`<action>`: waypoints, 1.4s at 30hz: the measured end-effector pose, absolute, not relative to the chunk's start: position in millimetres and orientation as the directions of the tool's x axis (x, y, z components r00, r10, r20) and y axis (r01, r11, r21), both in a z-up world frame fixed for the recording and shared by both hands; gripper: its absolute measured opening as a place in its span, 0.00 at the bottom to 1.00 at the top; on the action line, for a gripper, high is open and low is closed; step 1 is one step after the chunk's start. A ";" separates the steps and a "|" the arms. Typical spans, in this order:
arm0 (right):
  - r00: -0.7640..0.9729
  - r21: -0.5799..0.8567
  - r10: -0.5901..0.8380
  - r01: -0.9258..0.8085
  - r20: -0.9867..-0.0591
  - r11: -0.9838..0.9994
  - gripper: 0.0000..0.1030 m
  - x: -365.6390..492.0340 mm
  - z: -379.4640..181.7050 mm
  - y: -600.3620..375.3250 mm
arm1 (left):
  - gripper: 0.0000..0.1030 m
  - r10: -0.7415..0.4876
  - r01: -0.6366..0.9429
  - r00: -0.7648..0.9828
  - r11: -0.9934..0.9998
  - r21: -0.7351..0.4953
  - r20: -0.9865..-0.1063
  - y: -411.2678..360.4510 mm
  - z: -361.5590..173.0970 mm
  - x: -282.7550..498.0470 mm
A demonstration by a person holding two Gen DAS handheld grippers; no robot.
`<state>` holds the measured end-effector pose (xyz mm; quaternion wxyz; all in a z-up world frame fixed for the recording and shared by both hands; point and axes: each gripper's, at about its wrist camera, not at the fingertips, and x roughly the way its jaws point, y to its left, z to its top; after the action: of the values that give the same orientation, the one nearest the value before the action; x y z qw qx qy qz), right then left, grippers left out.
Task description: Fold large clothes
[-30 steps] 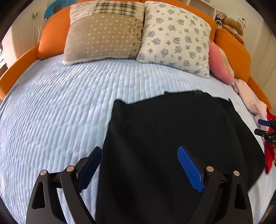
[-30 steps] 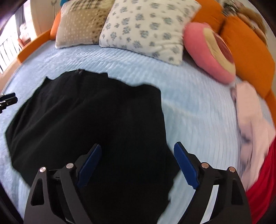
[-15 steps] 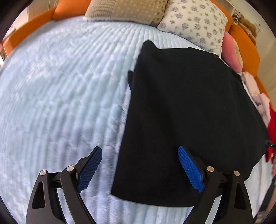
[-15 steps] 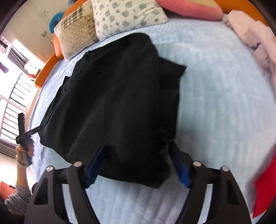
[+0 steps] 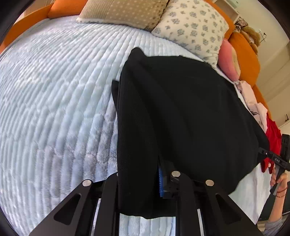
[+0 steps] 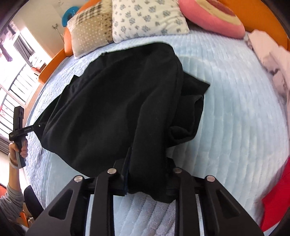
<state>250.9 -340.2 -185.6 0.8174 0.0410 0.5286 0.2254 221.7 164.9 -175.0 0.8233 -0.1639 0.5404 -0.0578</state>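
A large black garment [image 5: 181,109] lies spread on the pale blue bedspread [image 5: 54,109]. My left gripper [image 5: 139,183] is shut on its near left corner; black cloth hangs between the fingers and hides the left pad. My right gripper [image 6: 146,179] is shut on the near right corner of the same garment [image 6: 117,109], its pads hidden by cloth. The garment's near edge is raised between the two grippers. Its right side is bunched in folds [image 6: 188,112]. Each gripper shows in the other's view, the right one [image 5: 279,159] and the left one [image 6: 20,123].
Pillows [image 5: 190,27] and a pink cushion [image 6: 208,16] line the orange headboard [image 5: 244,54]. Pale pink clothes [image 6: 268,54] and a red garment [image 6: 277,196] lie at the bed's right side. A window [image 6: 10,72] is at the left.
Both grippers were open above the garment. They came down to its near edge and closed on the two near corners.
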 end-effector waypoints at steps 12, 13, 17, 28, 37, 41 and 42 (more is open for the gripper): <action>0.268 0.375 0.465 -0.327 -0.844 0.868 0.21 249.5 -200.0 -365.0 | 0.16 -0.323 -0.076 0.360 0.925 -0.373 -0.875 178.7 -187.6 211.5; 0.264 0.384 0.469 -0.318 -0.843 0.867 0.21 250.8 -204.6 -367.6 | 0.17 -0.333 -0.085 0.355 0.919 -0.385 -0.873 180.4 -194.5 211.8; 0.260 0.430 0.498 -0.277 -0.827 0.859 0.21 254.1 -228.7 -373.5 | 0.17 -0.371 -0.119 0.356 0.892 -0.435 -0.858 186.9 -218.5 215.4; 0.395 0.084 0.192 -0.275 -0.898 0.958 0.75 223.6 -189.0 -352.2 | 0.87 0.058 -0.122 0.440 0.992 0.004 -0.896 159.1 -191.9 179.4; 0.636 -0.027 0.185 -0.309 -0.749 0.951 0.73 176.0 -116.5 -293.1 | 0.88 -0.193 -0.275 0.438 0.901 -0.335 -0.878 180.1 -195.2 134.5; 0.616 0.040 0.279 -0.372 -0.737 0.927 0.66 176.0 -123.3 -244.9 | 0.88 -0.235 -0.332 0.455 0.851 -0.408 -0.859 171.2 -210.4 131.0; 0.598 0.065 0.304 -0.388 -0.741 0.920 0.62 179.8 -129.4 -232.0 | 0.88 -0.237 -0.343 0.459 0.842 -0.417 -0.856 170.2 -212.5 131.5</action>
<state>179.8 -232.0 -129.4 0.8924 -0.0514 0.4042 0.1939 131.5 170.2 -212.5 0.8072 -0.2791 0.5191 0.0327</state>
